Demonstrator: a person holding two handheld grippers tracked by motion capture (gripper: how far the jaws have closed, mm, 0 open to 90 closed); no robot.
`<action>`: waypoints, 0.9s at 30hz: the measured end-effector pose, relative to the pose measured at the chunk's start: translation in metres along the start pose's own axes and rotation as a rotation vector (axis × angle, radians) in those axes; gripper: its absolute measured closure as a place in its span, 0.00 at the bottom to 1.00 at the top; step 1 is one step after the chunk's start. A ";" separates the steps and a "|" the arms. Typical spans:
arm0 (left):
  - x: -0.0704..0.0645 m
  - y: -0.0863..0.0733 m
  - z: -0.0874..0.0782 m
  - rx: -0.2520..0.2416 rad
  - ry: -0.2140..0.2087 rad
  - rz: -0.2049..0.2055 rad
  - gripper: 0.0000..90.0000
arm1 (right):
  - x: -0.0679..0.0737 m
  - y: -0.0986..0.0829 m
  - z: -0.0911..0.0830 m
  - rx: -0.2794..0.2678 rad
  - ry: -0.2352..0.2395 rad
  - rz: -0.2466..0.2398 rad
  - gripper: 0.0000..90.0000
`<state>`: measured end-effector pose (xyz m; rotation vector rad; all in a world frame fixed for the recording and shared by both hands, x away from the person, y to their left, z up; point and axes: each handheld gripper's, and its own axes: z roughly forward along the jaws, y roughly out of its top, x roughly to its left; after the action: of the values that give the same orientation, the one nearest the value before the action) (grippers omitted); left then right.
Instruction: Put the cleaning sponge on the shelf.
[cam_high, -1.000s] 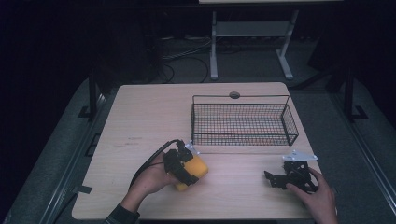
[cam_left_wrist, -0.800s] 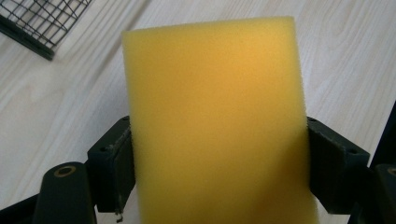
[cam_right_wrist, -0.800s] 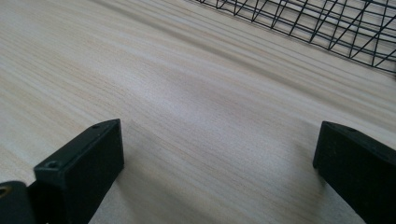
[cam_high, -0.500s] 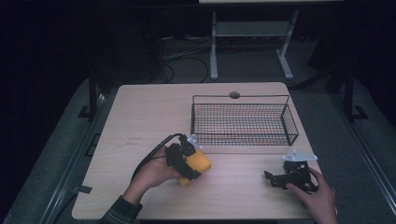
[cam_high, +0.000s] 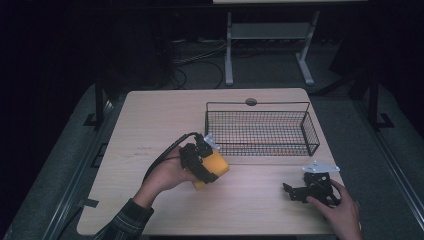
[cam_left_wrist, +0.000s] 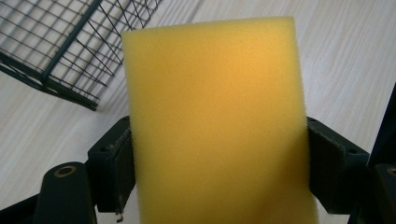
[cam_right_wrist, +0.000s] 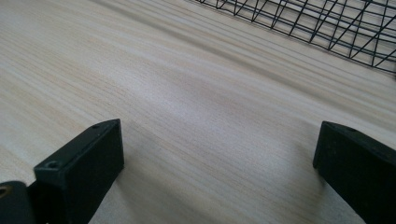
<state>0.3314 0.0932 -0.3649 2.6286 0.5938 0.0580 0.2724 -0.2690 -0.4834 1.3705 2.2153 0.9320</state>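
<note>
A yellow sponge (cam_high: 216, 167) is clamped in my left gripper (cam_high: 202, 161), held just above the table near the basket's front left corner. In the left gripper view the sponge (cam_left_wrist: 215, 121) stands between both black jaws, pressed on its two sides. A black wire basket (cam_high: 260, 131) sits on the table's far right half, with nothing inside that I can see. My right gripper (cam_high: 295, 192) rests low at the table's front right, jaws wide apart. In the right gripper view only bare wood lies between its jaws.
The light wooden table (cam_high: 150, 125) has free room on its left half and along the front. A round grommet (cam_high: 251, 102) sits behind the basket. The basket's wire edge (cam_right_wrist: 327, 28) runs across the top of the right gripper view. Dark floor and cables lie beyond.
My left gripper has carried the sponge up and slightly right, closer to the basket's front left corner. The right gripper has stayed where it was.
</note>
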 end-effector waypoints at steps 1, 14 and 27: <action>0.000 0.002 -0.001 -0.003 0.003 0.001 0.24 | 0.000 0.000 0.000 0.000 0.000 0.002 0.01; 0.012 0.019 -0.010 -0.022 0.011 0.004 0.24 | 0.000 0.000 0.000 0.002 0.000 0.000 0.01; 0.024 0.037 -0.017 -0.050 0.003 0.004 0.24 | 0.000 0.000 0.000 0.002 0.000 0.001 0.01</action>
<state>0.3660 0.0799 -0.3349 2.5818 0.5804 0.0773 0.2723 -0.2690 -0.4833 1.3721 2.2165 0.9307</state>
